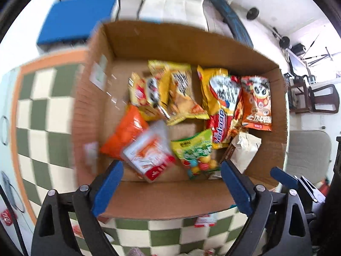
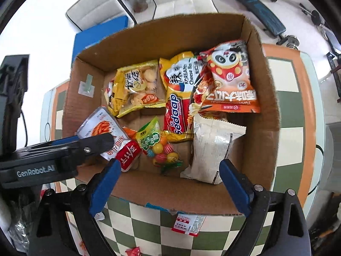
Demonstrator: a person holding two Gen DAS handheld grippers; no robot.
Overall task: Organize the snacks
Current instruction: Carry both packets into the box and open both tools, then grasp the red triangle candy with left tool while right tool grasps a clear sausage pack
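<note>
An open cardboard box (image 1: 136, 198) (image 2: 260, 128) on a green-and-cream checkered table holds several snack packets: yellow biscuit bags (image 2: 136, 87), a Sedaap noodle pack (image 2: 177, 111), an orange panda pack (image 2: 230, 79), a white pack (image 2: 213, 147), a green candy bag (image 2: 157, 143) and a white-and-red pouch (image 1: 149, 155) (image 2: 106, 128). My left gripper (image 1: 170, 187) is open and empty over the box's near wall; in the right wrist view it (image 2: 96, 145) reaches in beside the pouch. My right gripper (image 2: 168, 189) is open and empty above the near wall.
Small red-and-white sachets lie on the checkered table (image 2: 149, 224) in front of the box (image 2: 187, 224) (image 1: 204, 221). A blue box (image 1: 74, 21) stands behind the carton. Chairs and exercise gear stand on the floor beyond.
</note>
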